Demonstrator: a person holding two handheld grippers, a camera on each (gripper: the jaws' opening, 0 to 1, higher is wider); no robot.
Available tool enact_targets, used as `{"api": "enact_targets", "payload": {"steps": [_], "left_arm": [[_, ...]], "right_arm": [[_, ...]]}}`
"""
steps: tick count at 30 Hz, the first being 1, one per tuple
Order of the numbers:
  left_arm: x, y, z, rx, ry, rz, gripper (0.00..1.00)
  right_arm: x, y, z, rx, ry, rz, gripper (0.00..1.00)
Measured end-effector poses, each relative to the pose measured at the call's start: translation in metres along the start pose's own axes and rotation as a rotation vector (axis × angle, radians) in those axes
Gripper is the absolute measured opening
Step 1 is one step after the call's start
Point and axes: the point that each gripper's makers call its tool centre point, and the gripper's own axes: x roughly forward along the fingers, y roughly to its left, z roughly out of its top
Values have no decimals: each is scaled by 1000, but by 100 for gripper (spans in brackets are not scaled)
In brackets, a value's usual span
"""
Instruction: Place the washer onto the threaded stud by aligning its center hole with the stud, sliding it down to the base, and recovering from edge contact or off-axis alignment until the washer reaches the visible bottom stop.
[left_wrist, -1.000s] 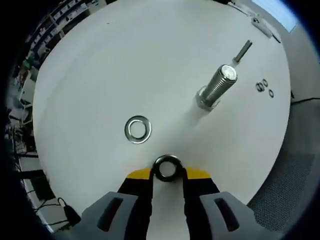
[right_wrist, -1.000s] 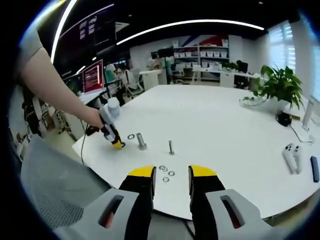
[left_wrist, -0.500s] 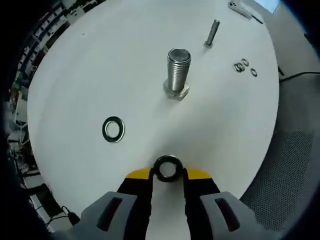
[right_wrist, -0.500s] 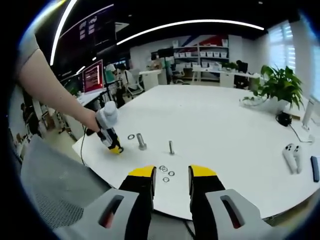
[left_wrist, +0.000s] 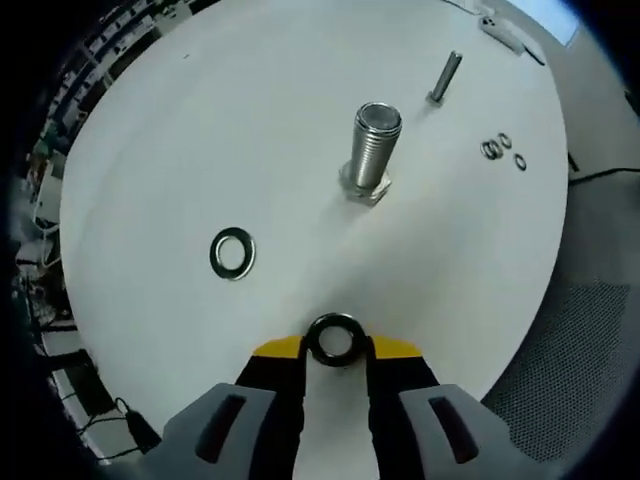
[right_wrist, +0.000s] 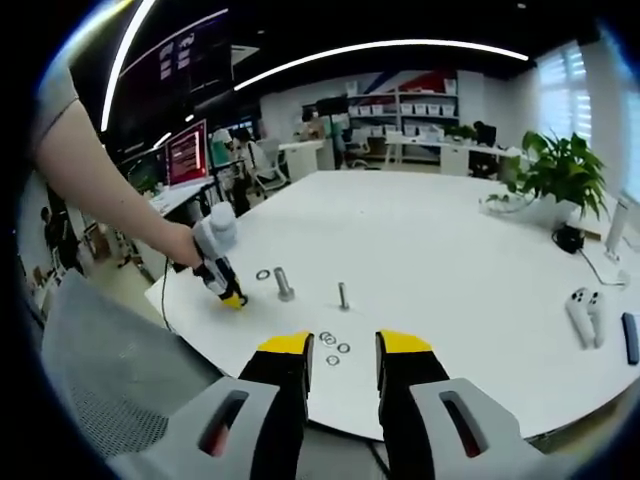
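In the left gripper view my left gripper (left_wrist: 335, 342) is shut on a dark washer (left_wrist: 335, 339), held upright between the yellow-tipped jaws above the white table (left_wrist: 200, 120). A thick threaded stud (left_wrist: 372, 148) stands upright on its hex base ahead of the jaws, apart from the held washer. A second, silver washer (left_wrist: 233, 252) lies flat to the left. In the right gripper view my right gripper (right_wrist: 343, 352) is open and holds nothing; the left gripper (right_wrist: 232, 297) hangs near the stud (right_wrist: 283, 282) at the table's near-left corner.
A thin bolt (left_wrist: 444, 76) stands beyond the thick stud, with three small washers (left_wrist: 500, 149) to its right. A mesh chair (right_wrist: 110, 380) sits close below the table edge. A potted plant (right_wrist: 560, 175) and controllers (right_wrist: 585, 310) occupy the far right of the table (right_wrist: 450, 250).
The left gripper's camera shifted slightly, so the stud and flat washer sit a little right and lower in its view. The washer stays gripped. The right gripper has not moved.
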Motion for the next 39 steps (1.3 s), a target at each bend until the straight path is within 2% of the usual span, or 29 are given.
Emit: {"api": "enact_targets", "payload": {"steps": [5,19,25,29,39], "left_arm": [[1,3,2,-80,-13,2,19],[-1,-2,4,-52,-53,-2,19],[-12,-4,21,-48,-104,-12,19],[-23,-2,38,9,-141,-10,19],[-51,0,80,13,-257,-21,19]], "right_arm": [[0,1,0,-3,2,4,27],[1,1,-1,-7,8,7,27],[1,2,-1,-7,8,8,27],[1,2,-2,-9,9,8,27],[1,1,-2,-13,11,6,26]]}}
